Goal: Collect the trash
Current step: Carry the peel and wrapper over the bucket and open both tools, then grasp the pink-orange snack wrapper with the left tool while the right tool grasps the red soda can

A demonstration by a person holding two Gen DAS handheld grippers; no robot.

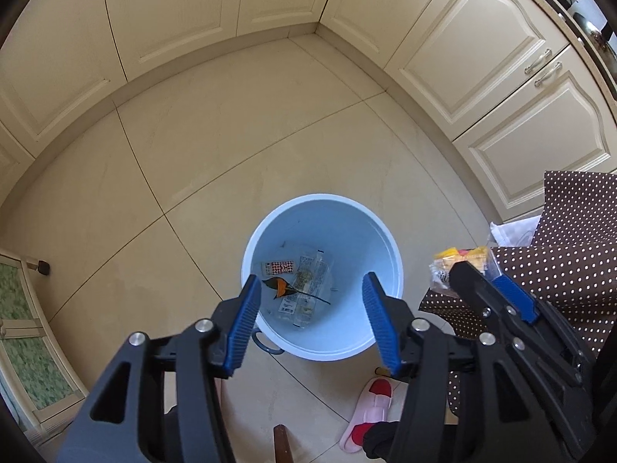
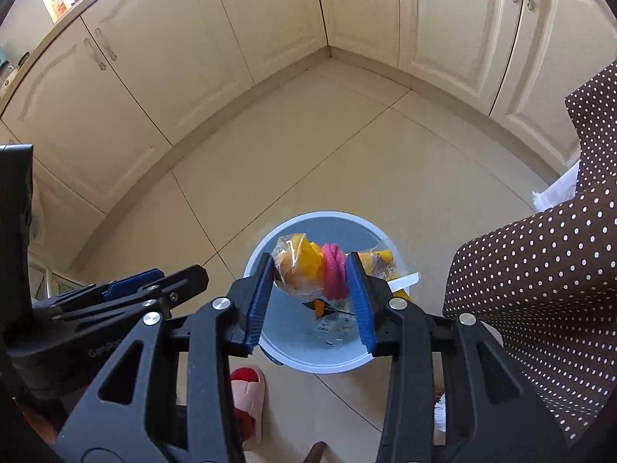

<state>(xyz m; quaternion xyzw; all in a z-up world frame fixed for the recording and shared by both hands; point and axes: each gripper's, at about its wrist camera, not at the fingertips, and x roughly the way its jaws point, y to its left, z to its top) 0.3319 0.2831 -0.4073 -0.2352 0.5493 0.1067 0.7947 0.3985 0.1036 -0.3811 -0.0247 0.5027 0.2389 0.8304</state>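
A light blue bin [image 1: 378,239] stands on the tiled floor, with clear wrappers and an orange scrap [image 1: 280,287] at its bottom. My left gripper [image 1: 312,289] is open and empty, held above the bin. My right gripper [image 2: 310,277] is shut on a crumpled yellow and pink plastic wrapper [image 2: 304,270] and holds it over the bin [image 2: 293,359]. The right gripper with the wrapper [image 1: 462,258] also shows at the right of the left wrist view.
Cream kitchen cabinets [image 1: 482,58] line the far corner and both sides. A table with a brown polka-dot cloth [image 2: 540,289] stands at the right, close to the bin. A pink and red slipper [image 1: 370,413] lies on the floor in front of the bin.
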